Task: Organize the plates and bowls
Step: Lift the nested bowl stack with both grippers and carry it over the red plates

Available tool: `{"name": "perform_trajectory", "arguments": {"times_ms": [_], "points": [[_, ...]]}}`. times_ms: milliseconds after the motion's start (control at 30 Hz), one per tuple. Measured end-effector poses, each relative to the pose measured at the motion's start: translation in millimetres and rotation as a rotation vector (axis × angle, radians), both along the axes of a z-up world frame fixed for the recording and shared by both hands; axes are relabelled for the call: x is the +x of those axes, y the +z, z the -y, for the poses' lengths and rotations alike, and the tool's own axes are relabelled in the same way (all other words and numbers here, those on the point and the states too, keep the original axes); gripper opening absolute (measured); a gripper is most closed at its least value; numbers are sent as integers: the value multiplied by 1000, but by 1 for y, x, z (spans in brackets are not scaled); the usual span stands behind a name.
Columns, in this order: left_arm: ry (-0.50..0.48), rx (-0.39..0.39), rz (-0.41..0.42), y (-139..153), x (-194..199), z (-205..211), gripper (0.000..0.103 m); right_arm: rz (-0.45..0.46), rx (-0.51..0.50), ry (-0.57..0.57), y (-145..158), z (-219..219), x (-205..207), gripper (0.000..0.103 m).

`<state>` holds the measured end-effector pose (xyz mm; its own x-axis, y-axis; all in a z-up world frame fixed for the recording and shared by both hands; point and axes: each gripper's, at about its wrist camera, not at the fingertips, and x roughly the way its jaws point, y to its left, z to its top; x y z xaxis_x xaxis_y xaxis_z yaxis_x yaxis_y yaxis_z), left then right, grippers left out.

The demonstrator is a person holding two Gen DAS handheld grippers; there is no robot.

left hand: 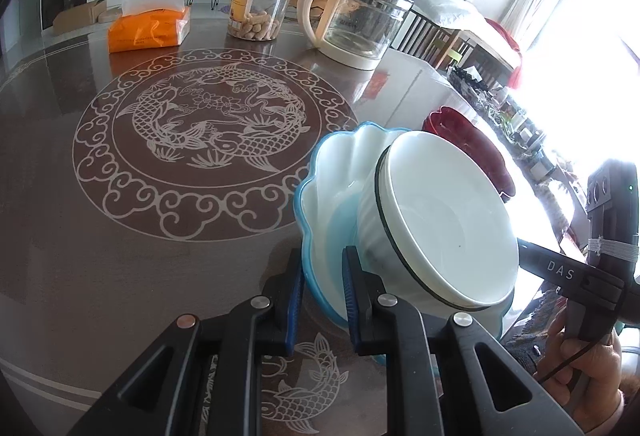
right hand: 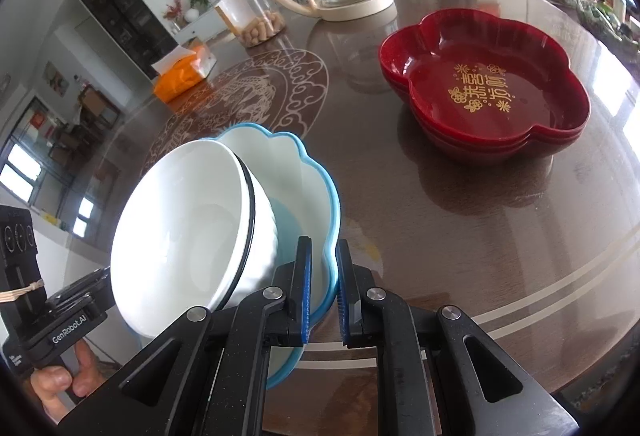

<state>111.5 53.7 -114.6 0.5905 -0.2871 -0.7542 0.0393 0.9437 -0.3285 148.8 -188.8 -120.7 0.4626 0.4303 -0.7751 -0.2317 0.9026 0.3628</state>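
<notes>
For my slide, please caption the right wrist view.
Right tool clamps blue-rimmed plate carrying white bowl, beside stacked red plates.

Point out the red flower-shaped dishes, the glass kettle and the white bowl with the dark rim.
Red flower-shaped dishes (right hand: 486, 92): right wrist view, on the top dish's floor with gold lettering.
Glass kettle (left hand: 362, 22): left wrist view, on its clear glass body.
White bowl (left hand: 448, 216): left wrist view, on its inner wall.

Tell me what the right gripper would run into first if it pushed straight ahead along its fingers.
The right gripper is already shut on the rim of the blue plate, so that comes first. Beyond it lies bare brown table; the red dishes sit off to the right, probably outside the line.
</notes>
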Motion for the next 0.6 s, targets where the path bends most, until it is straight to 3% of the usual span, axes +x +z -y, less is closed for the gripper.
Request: {"name": "perform_trajectory", "arguments": {"times_ms": [400, 600], "points": [[-98, -23, 85, 50, 93, 75, 18, 115, -48, -109, 61, 62, 53, 13], [-164, -21, 96, 53, 145, 124, 18, 144, -64, -206, 71, 107, 88, 13]]}}
